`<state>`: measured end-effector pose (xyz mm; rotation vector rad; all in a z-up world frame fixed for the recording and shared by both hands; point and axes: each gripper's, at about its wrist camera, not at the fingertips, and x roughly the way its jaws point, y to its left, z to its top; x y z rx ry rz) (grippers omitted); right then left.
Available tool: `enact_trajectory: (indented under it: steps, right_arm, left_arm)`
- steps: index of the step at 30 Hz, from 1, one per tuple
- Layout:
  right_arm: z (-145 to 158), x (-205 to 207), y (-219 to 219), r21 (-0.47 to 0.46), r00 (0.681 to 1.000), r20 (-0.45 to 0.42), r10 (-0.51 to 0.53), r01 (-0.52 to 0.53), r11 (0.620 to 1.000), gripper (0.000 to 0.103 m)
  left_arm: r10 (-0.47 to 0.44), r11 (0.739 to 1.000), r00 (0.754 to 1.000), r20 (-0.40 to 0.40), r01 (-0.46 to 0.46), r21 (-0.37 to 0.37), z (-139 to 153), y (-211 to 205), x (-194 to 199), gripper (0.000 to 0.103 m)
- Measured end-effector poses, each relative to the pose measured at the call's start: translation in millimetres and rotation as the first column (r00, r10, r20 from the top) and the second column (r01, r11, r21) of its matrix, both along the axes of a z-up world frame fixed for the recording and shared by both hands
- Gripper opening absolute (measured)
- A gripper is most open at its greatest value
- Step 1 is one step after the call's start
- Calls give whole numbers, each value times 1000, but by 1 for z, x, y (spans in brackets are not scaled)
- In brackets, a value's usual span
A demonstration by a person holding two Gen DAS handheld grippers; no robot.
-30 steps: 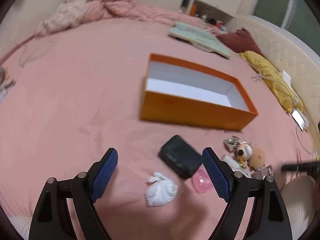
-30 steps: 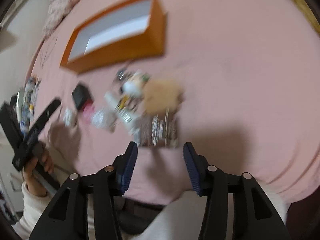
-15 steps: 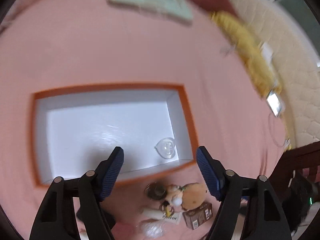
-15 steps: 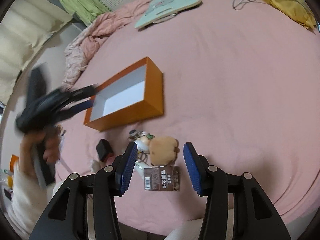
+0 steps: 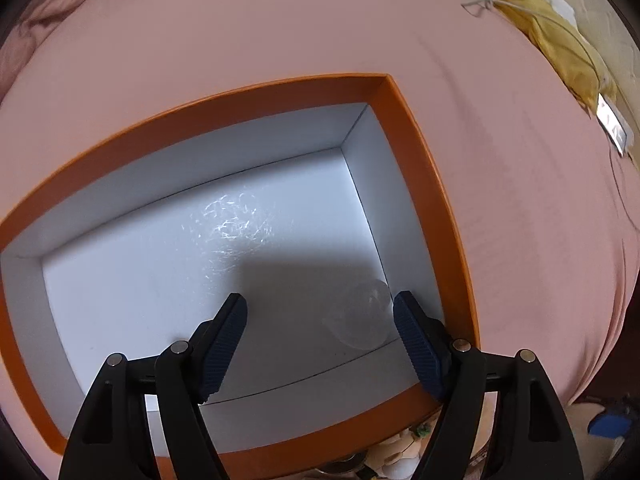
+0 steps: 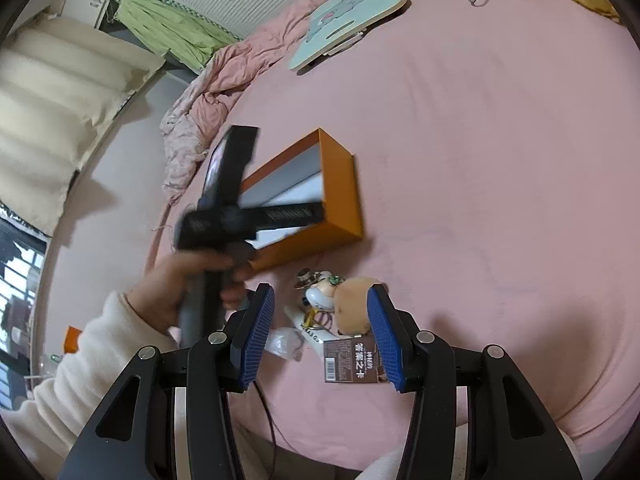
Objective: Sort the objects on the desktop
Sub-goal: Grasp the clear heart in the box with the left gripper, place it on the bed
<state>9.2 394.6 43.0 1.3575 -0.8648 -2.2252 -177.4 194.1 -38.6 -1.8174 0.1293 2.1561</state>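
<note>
Your left gripper [image 5: 320, 332] hangs over the orange box [image 5: 416, 136] with its jaws spread wide and nothing between the pads, while a clear rounded piece [image 5: 362, 318] lies on the white floor in the box's near right corner, just beside the right pad. Judged from that, the drop is made, so lift straight up and keep the fingers off the box wall as you leave. Your right gripper [image 6: 318, 332] is also wide open and empty, poised above the small heap on the pink sheet [image 6: 480, 160]: a plush toy [image 6: 352, 300], a brown card packet [image 6: 352, 362] and a crinkled clear wrapper [image 6: 286, 342]. From the right wrist view the box's long axis runs from near right away to the far left, its open side up. The packet lies flat with its long side across the right gripper's gap.
</note>
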Motion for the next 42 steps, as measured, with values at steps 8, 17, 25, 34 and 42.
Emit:
enact_trajectory:
  steps: [8, 17, 25, 34, 42]
  right_arm:
    - [0, -2, 3, -30, 1000, 4, -5, 5, 1000, 50]
    - [-3, -5, 0, -32, 1000, 7, -9, 9, 999, 50]
    - [-6, -5, -3, -34, 1000, 8, -8, 8, 999, 50]
    - [-6, -5, 0, -35, 1000, 6, -13, 13, 999, 50]
    - [-4, -3, 1, -27, 1000, -3, -18, 18, 999, 50]
  left_arm:
    - [99, 991, 995, 21, -96, -91, -4, -38, -11, 93]
    - [59, 990, 998, 9, -58, -129, 3, -40, -7, 48]
    - [72, 997, 993, 90, -73, 1, 9, -30, 10, 50]
    - [62, 998, 990, 126, -62, -8, -12, -24, 28, 36]
    - [123, 987, 990, 61, -129, 99, 1, -44, 50, 36]
